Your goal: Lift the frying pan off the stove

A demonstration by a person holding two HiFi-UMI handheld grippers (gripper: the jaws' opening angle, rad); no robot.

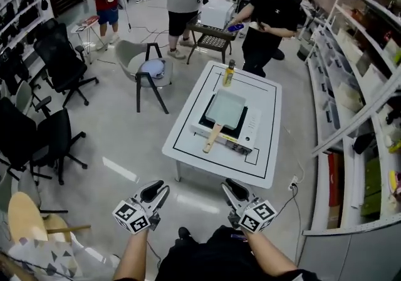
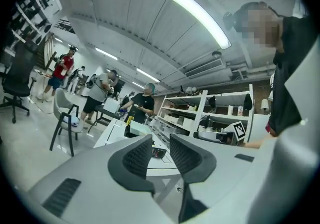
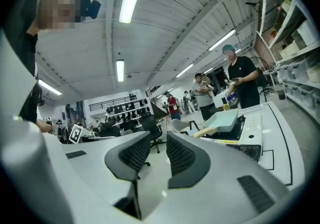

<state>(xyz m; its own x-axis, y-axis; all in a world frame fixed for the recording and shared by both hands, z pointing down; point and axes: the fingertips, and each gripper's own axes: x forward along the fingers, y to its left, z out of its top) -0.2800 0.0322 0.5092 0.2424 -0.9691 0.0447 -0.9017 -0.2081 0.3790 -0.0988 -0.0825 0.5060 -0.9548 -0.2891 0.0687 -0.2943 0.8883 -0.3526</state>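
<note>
Bright ceiling strip lights (image 2: 200, 16) — fisheye-warped edges

Lab with shelving (image 1: 326, 73), office chairs (image 1: 62, 64)

The frying pan (image 1: 225, 109) sits on the stove (image 1: 252, 124), bottle (image 1: 229, 74) behind, on the table (image 1: 266, 151).

The left forearm (image 1: 133, 256) and right forearm (image 1: 270, 255) reach forward from the near edge, side by side and apart. The left gripper (image 1: 159, 189) and right gripper (image 1: 230, 187) point level toward the far side, each with its jaws partly apart and nothing between them
</note>
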